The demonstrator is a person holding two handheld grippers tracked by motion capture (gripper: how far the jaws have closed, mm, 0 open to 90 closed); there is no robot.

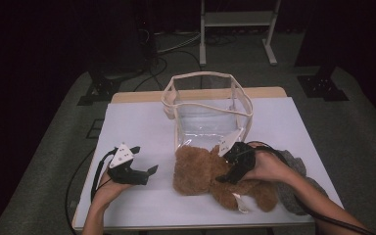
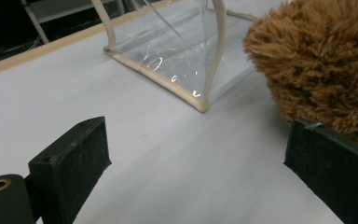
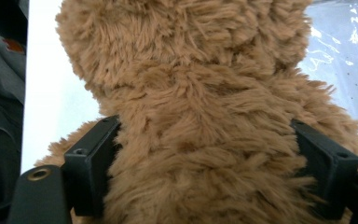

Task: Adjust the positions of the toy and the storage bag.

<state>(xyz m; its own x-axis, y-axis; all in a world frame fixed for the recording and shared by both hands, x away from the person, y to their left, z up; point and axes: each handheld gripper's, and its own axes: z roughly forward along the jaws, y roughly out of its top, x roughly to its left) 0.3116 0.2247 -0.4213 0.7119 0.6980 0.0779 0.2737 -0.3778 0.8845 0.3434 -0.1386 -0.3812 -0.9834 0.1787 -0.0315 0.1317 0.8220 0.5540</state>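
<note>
A brown plush bear [image 1: 196, 169] lies on the white table top [image 1: 137, 122], just in front of a clear plastic bag with cream trim [image 1: 210, 112] that stands with its top open. My right gripper [image 1: 226, 166] is down on the bear, open, with a jaw on each side of its furry body [image 3: 191, 70]. My left gripper [image 1: 146, 159] hovers open to the left of the bear with nothing between its jaws. In the left gripper view, that gripper [image 2: 196, 154] looks toward the bag's corner [image 2: 177, 51] and the bear's edge [image 2: 321, 60].
A grey cloth bundle [image 1: 293, 191] lies at the table's front right, under the right forearm. A light metal stand [image 1: 237, 19] is on the floor behind the table. Cables trail off the left edge.
</note>
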